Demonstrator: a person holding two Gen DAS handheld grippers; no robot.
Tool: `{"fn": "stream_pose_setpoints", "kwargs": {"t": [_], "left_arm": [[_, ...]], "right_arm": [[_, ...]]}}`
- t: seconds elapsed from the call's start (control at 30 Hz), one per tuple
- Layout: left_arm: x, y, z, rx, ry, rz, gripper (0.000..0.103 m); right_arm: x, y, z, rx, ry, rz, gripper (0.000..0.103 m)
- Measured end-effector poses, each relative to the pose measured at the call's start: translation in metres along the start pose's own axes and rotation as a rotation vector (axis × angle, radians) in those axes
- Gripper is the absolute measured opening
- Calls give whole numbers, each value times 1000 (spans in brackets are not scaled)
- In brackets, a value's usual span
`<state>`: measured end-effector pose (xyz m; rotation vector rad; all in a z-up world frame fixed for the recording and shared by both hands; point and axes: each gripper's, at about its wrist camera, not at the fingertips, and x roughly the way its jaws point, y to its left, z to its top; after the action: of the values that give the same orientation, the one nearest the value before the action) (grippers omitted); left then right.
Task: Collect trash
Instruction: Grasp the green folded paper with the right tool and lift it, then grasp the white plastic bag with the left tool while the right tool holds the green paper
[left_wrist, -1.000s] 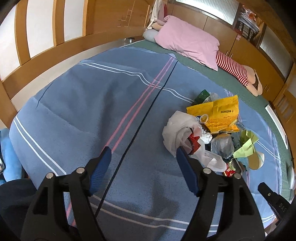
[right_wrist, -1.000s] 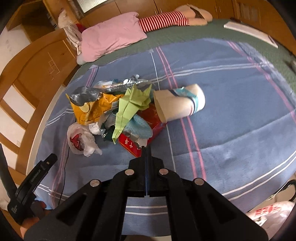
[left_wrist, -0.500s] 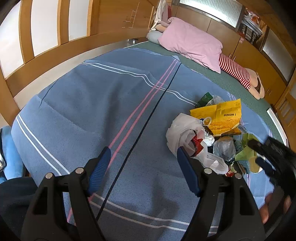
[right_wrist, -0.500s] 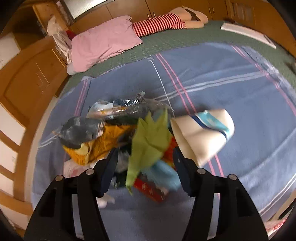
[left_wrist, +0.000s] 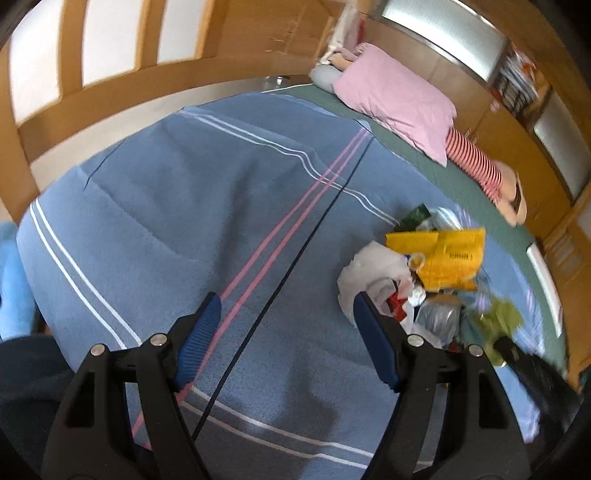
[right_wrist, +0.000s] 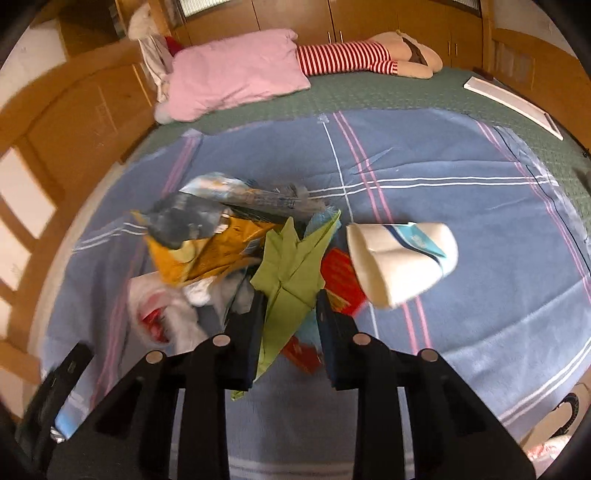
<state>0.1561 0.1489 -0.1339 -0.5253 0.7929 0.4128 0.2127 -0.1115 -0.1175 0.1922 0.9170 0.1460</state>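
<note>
A pile of trash lies on the blue striped blanket: a yellow bag, a white plastic bag, a grey foil wrapper, a red packet, a tipped paper cup and a folded green paper. My right gripper is over the pile. Its jaws are closing, with the green paper between them and the pads close to its edges. My left gripper hovers open over bare blanket just left of the white bag, holding nothing.
A pink pillow and a red-striped plush doll lie at the head of the bed on a green sheet. A white flat panel rests at the far right. Wooden panelling runs along the bed's left side.
My right gripper went from shut to wide, moved forward onto the pile, and now narrows around the green paper. The left gripper stayed open and rolled slightly.
</note>
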Motion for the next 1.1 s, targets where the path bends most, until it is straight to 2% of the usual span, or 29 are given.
{"fn": "stream_pose_setpoints", "kwargs": {"t": [0.17,0.27,0.37,0.47,0.5,0.53,0.57,0.6,0.7,0.77,0.8,0.87,0.9,0.97,1.0,1.03,1.07,1.1], "left_arm": [[1,2,0,-24,10,-27,75],[5,-7,-1,3,27,-51,76],[14,-32,-2,79,65,-94,78],[31,-72,-9,227,103,-106,78],[41,-81,-10,256,132,-111,72],[50,-86,-10,272,164,-113,63],[60,-88,-11,279,196,-115,35],[71,-88,-12,274,250,-118,19],[74,-69,-13,143,321,-196,9],[59,-56,-12,81,305,-281,8],[44,-47,-11,56,282,-348,8],[26,-39,-11,60,243,-403,8],[16,-36,-12,91,207,-396,8],[13,-34,-15,119,200,-362,8],[16,-33,-17,114,224,-356,8],[18,-35,-19,109,236,-355,8],[18,-35,-20,109,241,-351,8],[17,-38,-21,124,234,-345,8]], "right_arm": [[-44,-29,-18,48,-25,66,29],[-55,-44,-28,52,-21,38,29],[-60,-57,-39,60,-15,7,29],[-65,-68,-50,85,-14,-6,29],[-66,-70,-53,91,-13,-6,29],[-67,-72,-56,95,-12,-6,29],[-69,-72,-60,95,-12,-5,29],[-71,-71,-62,92,-14,-4,29],[-83,-70,-67,66,-26,1,27],[-92,-66,-68,32,-50,8,23],[-94,-66,-69,26,-56,12,21],[-97,-67,-68,23,-68,22,20],[-95,-67,-68,26,-65,16,20],[-83,-70,-68,41,-23,-18,20],[-75,-72,-69,57,6,-29,22],[-68,-74,-70,82,37,-42,33],[-58,-78,-72,118,76,-65,51],[-51,-80,-74,141,98,-81,58]]}}
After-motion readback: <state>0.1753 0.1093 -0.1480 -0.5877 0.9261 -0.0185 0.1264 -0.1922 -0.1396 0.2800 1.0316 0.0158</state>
